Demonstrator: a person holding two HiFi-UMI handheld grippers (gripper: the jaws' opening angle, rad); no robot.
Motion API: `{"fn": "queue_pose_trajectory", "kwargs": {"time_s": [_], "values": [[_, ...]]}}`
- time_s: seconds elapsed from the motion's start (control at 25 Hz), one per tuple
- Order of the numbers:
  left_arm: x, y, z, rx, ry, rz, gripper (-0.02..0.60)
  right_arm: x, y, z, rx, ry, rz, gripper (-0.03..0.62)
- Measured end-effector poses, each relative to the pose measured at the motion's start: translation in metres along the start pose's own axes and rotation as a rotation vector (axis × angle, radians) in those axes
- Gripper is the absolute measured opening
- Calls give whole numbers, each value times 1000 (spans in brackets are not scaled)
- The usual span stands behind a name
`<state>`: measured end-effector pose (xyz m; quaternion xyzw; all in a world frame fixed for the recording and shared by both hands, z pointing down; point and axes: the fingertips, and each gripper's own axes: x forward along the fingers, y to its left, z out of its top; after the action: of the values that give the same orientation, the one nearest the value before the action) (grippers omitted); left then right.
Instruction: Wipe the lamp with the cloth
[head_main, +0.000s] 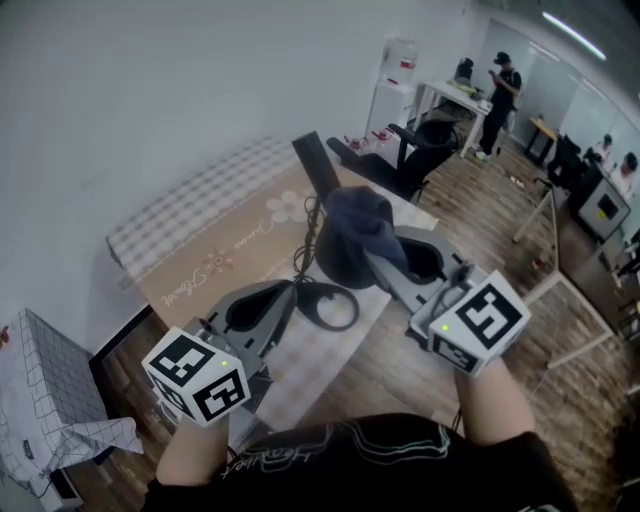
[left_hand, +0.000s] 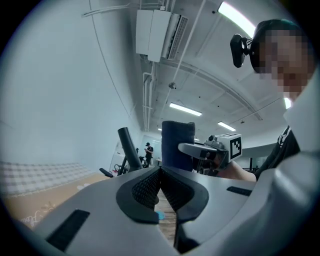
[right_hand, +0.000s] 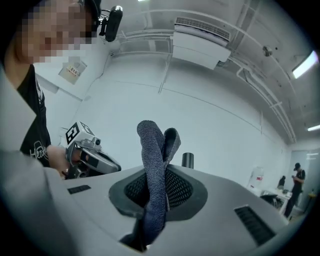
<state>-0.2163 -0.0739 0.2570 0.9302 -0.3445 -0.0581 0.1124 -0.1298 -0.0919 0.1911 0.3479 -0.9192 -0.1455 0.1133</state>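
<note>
A black desk lamp stands on the table, its slanted arm (head_main: 318, 170) rising from a dark base (head_main: 340, 270); a black ring-shaped part (head_main: 328, 306) lies in front. My right gripper (head_main: 377, 258) is shut on a dark blue-grey cloth (head_main: 362, 222), which is bunched over the lamp just above the base. The cloth (right_hand: 155, 165) stands up from the right jaws, with the lamp's tip (right_hand: 187, 160) behind it. My left gripper (head_main: 297, 290) is next to the ring, jaws shut, nothing visible between them. In the left gripper view the cloth (left_hand: 177, 145) and the lamp arm (left_hand: 127, 147) show ahead.
The table carries a tan mat (head_main: 230, 250) and a checked cloth (head_main: 200, 200). A black office chair (head_main: 415, 150) stands behind the table, white shelves (head_main: 395, 80) beyond. A checked box (head_main: 45, 400) sits on the floor at left. People stand at the far right.
</note>
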Motion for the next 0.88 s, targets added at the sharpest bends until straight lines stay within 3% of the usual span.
{"fn": "queue_pose_trajectory", "kwargs": {"time_s": [0.48, 0.88], "values": [[1, 45, 3, -27, -24, -26, 0, 63, -22, 37, -287, 62, -148, 54], [-2, 67, -4, -70, -34, -25, 0, 102, -37, 25, -407, 155, -232, 54]]}}
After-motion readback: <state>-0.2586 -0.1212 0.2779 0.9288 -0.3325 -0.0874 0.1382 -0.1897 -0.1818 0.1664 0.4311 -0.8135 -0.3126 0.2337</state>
